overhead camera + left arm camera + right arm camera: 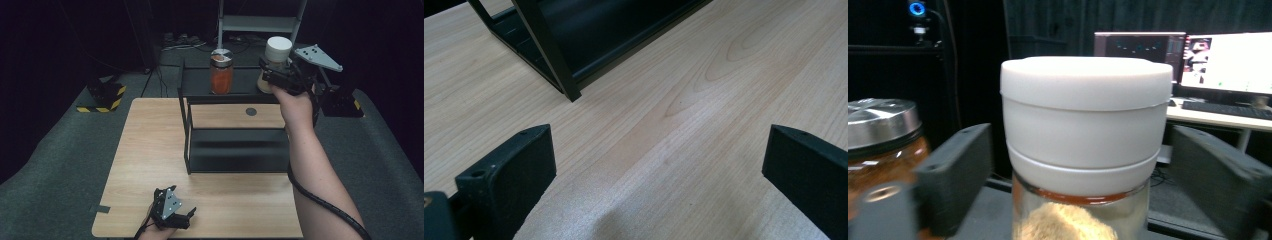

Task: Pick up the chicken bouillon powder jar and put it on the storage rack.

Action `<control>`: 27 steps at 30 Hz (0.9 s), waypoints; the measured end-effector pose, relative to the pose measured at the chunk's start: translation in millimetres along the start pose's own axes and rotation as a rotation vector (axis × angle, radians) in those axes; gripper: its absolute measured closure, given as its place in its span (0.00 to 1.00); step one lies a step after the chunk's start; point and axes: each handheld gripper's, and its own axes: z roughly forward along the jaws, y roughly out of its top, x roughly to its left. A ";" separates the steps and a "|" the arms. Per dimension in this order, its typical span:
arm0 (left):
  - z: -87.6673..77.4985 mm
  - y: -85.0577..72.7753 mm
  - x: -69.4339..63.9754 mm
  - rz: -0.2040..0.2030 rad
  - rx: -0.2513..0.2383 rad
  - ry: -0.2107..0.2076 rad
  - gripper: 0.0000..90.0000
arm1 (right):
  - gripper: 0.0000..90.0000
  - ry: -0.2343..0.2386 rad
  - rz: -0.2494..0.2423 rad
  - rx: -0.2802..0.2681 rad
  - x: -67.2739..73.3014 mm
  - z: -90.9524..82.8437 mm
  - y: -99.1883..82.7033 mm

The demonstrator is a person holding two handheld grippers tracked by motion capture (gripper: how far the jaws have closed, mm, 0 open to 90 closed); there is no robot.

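A glass jar with a thick white lid (278, 50) (1085, 115) stands on the right end of the black rack's top shelf (200, 82). My right gripper (270, 76) (1079, 150) is up at that shelf with one jaw on each side of the jar, just below the lid. A gap shows on both sides, so the gripper is open. A second jar with orange contents and a metal lid (221, 74) (878, 145) stands to its left on the same shelf. My left gripper (188, 217) (659, 145) rests near the table's front edge, open, with bare wood between its jaws.
The two-tier black rack (235, 150) (549, 55) stands on the wooden table (150, 150) at the back right. Behind the rack are a metal frame (260, 22), cables on the floor, and a desk with monitors (1228, 60).
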 end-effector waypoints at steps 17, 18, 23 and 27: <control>-0.2 -0.7 0.1 -0.002 -0.004 -0.002 0.01 | 0.00 -0.005 -0.006 0.001 3.6 0.5 -0.9; -0.2 -0.7 0.2 -0.002 -0.004 -0.003 0.01 | 0.00 -0.004 -0.003 0.000 3.2 0.3 -0.8; -0.2 -0.7 0.5 -0.001 -0.004 -0.003 0.01 | 0.00 -0.002 -0.011 -0.002 3.8 -0.4 0.2; 0.0 -0.1 0.6 0.002 -0.001 -0.004 0.01 | 0.00 -0.005 -0.014 0.003 5.4 -3.6 0.9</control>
